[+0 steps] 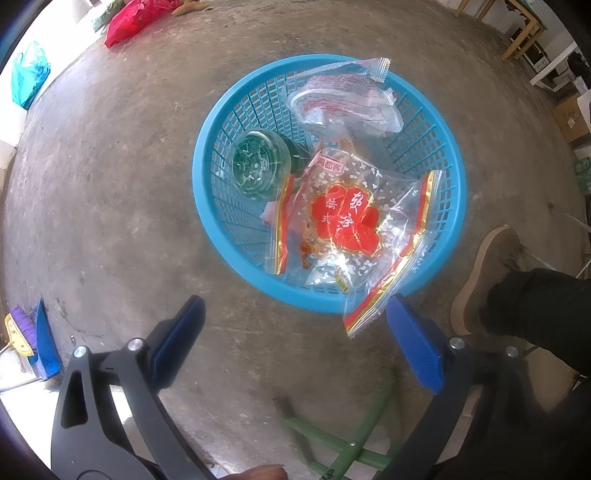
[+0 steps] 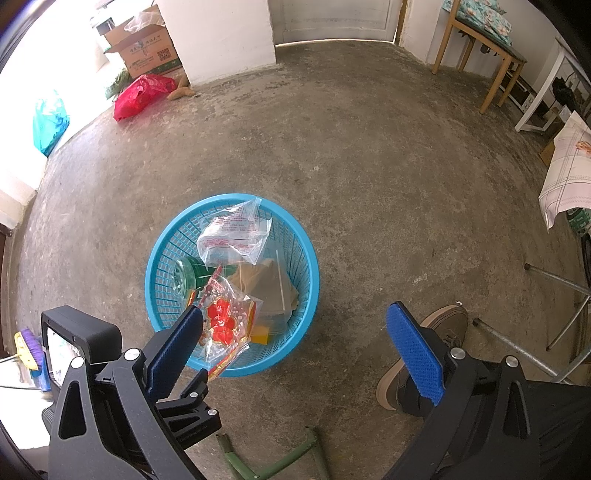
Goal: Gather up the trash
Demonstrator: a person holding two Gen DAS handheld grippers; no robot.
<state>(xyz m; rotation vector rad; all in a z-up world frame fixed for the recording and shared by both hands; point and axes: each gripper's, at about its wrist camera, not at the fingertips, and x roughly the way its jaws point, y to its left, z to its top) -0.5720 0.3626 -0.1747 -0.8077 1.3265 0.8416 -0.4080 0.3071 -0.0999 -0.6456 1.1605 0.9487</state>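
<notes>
Bare concrete floor (image 2: 369,166) rings the blue basket (image 1: 221,236). The red-print wrapper (image 1: 343,221) overhangs its near rim – long axis toward the left gripper (image 1: 295,321), fingers wide; right gripper (image 2: 295,325) equally wide.

A: What's the floor like?
B: Bare grey concrete floor (image 2: 369,166), stained and scuffed, running to a white wall (image 2: 221,33) at the far side.

A: Any furniture?
B: A wooden table (image 2: 487,48) at the far right, with patterned fabric on top. A white frame stands just right of it, and a checked cloth (image 2: 565,177) hangs further along the right edge. Thin metal legs (image 2: 554,280) cross the floor below that.

A: And the left?
B: A cardboard box (image 2: 144,44) against the far wall, a red bag (image 2: 140,94) on the floor near it, a teal bag (image 2: 50,123) further left.

A: Light?
B: Strong daylight floods the left side, washing it out.
</notes>
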